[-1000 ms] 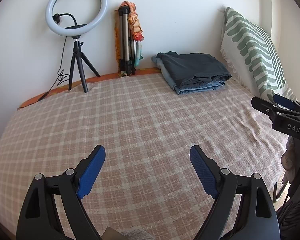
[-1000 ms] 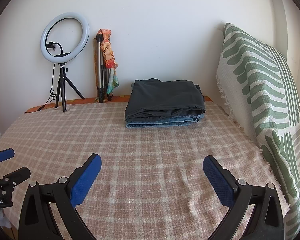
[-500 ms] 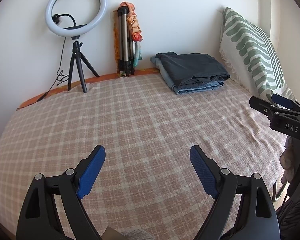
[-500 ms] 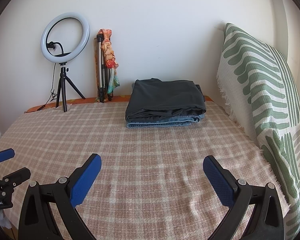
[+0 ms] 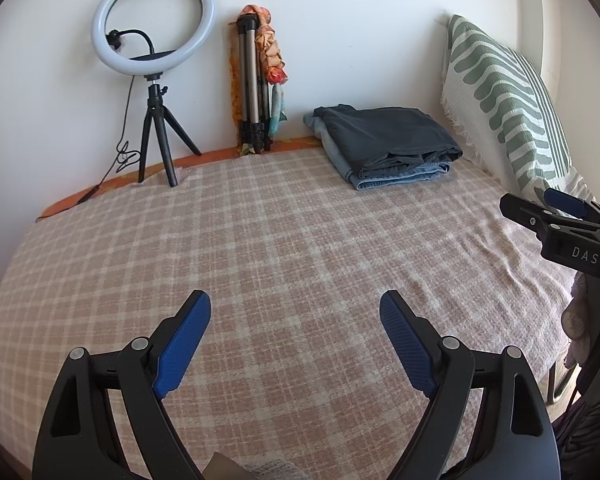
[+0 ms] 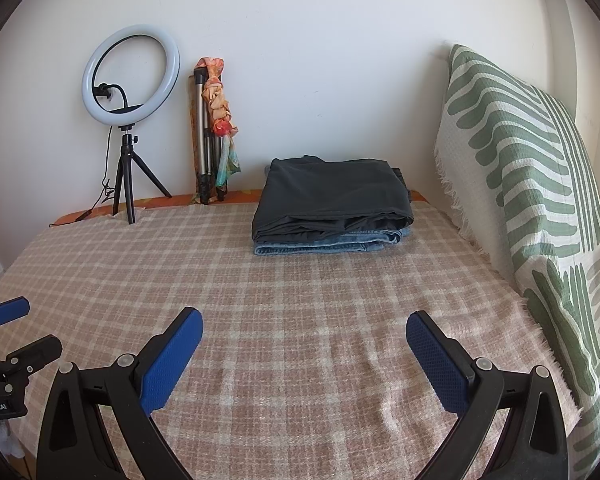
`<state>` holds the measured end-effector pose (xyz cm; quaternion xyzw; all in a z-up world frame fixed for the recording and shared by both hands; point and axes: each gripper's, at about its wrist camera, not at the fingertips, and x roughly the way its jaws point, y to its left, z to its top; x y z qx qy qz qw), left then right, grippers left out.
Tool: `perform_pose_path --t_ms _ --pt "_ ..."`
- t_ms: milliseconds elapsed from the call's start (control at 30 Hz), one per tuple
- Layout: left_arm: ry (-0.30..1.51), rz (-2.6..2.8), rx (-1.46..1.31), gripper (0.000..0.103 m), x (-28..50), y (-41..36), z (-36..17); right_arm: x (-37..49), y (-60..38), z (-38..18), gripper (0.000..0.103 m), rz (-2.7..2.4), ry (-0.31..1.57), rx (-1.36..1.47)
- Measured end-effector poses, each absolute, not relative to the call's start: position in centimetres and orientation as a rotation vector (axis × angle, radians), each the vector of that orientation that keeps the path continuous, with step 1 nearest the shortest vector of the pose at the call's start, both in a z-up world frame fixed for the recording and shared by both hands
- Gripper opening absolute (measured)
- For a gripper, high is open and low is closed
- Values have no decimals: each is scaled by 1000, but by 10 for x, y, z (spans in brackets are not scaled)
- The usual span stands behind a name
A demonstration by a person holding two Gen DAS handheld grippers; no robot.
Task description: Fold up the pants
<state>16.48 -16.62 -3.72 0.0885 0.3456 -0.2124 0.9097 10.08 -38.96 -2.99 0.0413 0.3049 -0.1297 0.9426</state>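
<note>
Left wrist view: the left hand-held gripper [image 5: 295, 312] hangs over the near part of the bed [image 5: 260, 248] with its blue-padded fingers [image 5: 182, 344] spread wide apart and nothing between them. At the right edge of that view the right hand-held gripper [image 5: 556, 210] shows side-on; from its own camera the right hand-held gripper [image 6: 304, 330] is likewise spread wide over the plaid bedcover and holds nothing. The left one's tips show at the left edge of the right wrist view. Far across the bed, near the wall, lie the folded dark pants [image 6: 332, 196], stacked on top of folded blue jeans [image 6: 332, 246], whose edge shows beneath them. Just right of the stack, a green-and-white patterned pillow [image 6: 528, 184] leans upright along the bed's right side. To the left of the stack, a folded tripod [image 6: 204, 148] wrapped with a coloured scarf [image 6: 220, 120] leans against the wall, and further left a ring light [image 6: 130, 76] stands on a small black tripod at the bed's far edge.
</note>
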Motion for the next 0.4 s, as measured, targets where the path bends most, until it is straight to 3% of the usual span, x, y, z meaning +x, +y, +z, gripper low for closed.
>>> perform_pose_path --t_ms 400 --pt "645 -438 189 89 159 -162 -32 103 -389 -32 103 -253 630 87"
